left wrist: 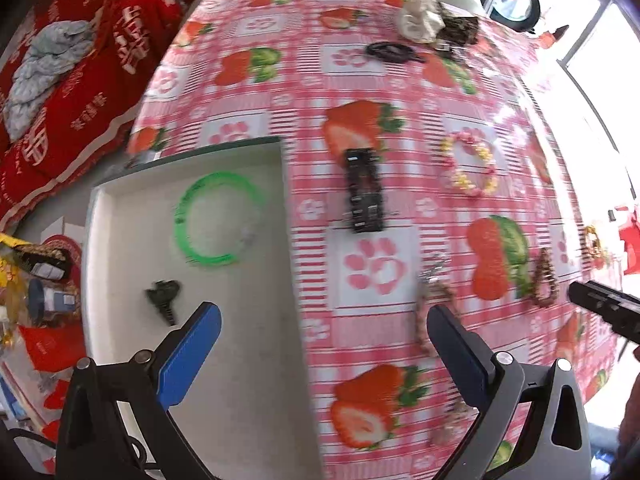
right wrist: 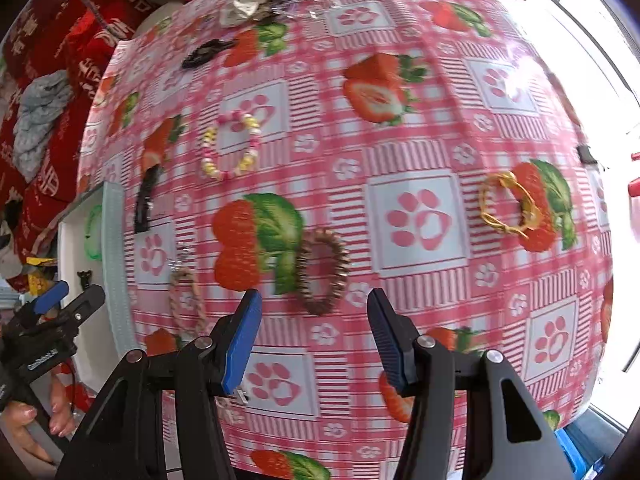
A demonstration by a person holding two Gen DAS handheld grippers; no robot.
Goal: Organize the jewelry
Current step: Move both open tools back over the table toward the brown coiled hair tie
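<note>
Beyond the jaws, brown bracelet (right wrist: 322,272)

Motion blur smears the green bangle (left wrist: 218,220) and the braided bracelet (left wrist: 434,312), whose far end hides behind a tong finger (left wrist: 460,344). The small dark piece (left wrist: 164,294) in the tray (left wrist: 240,400) is too blurred to name.
</note>
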